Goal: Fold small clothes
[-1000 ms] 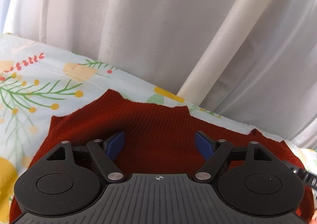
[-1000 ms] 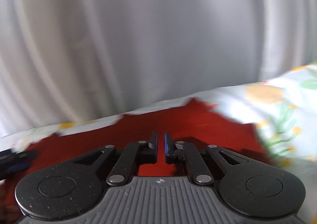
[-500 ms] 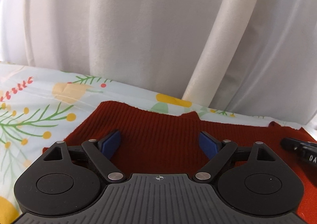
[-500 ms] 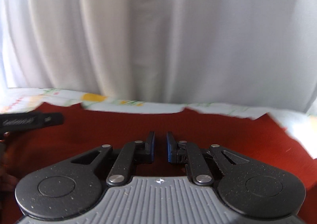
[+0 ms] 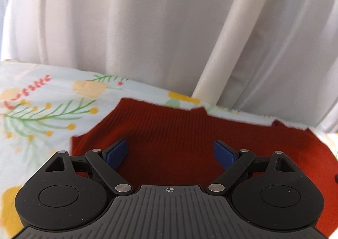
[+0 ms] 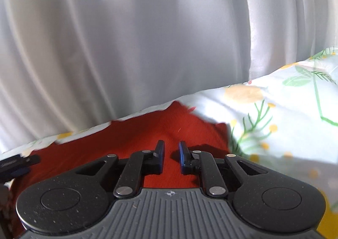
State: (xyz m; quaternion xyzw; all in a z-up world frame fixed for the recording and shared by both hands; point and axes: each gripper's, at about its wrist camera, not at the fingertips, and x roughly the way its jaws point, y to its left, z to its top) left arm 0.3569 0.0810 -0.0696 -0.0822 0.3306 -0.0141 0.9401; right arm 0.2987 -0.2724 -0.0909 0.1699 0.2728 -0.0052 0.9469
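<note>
Left tongs (image 5: 170, 152): spread wide, empty, above red knit (image 5: 169, 133).
Right tongs (image 6: 171, 152): slightly parted, empty.
Risk: single-layer pinch could skew fold.

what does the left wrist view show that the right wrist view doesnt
Only the left wrist view shows a cream pole standing against the curtain, and the left gripper with jaws spread wide. Only the right wrist view shows the right gripper, jaws narrowly parted with nothing between them, and a black object at the left edge. Both show the red knit garment on the floral sheet before white curtains.
</note>
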